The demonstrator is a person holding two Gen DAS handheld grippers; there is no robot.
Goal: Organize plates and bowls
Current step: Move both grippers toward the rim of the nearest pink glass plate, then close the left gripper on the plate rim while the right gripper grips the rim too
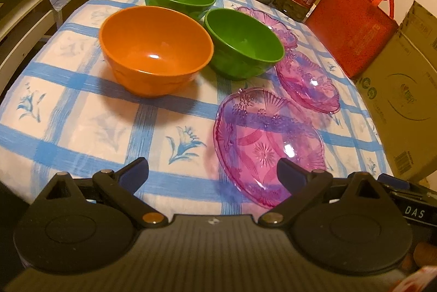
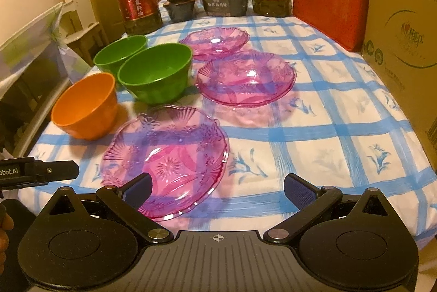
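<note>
Now the left gripper [image 1: 212, 174] has its fingers wide open and holds nothing. On the bench [image 1: 90, 125], going left to right, sit an orange bowl [image 1: 155, 49], two green bowls [image 1: 243, 42] and three pink plates [image 1: 269, 147]. Over the nearest plate, the right gripper [image 2: 218, 189] is wide open and empty too.

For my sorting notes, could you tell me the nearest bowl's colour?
Orange bowl; it shows best in the left wrist view.

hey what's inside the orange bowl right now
Nothing shows inside the orange bowl: the left wrist view looks down onto its bare, glossy bottom. From the right wrist view its near wall hides most of the inside, so that view alone cannot confirm it.
</note>
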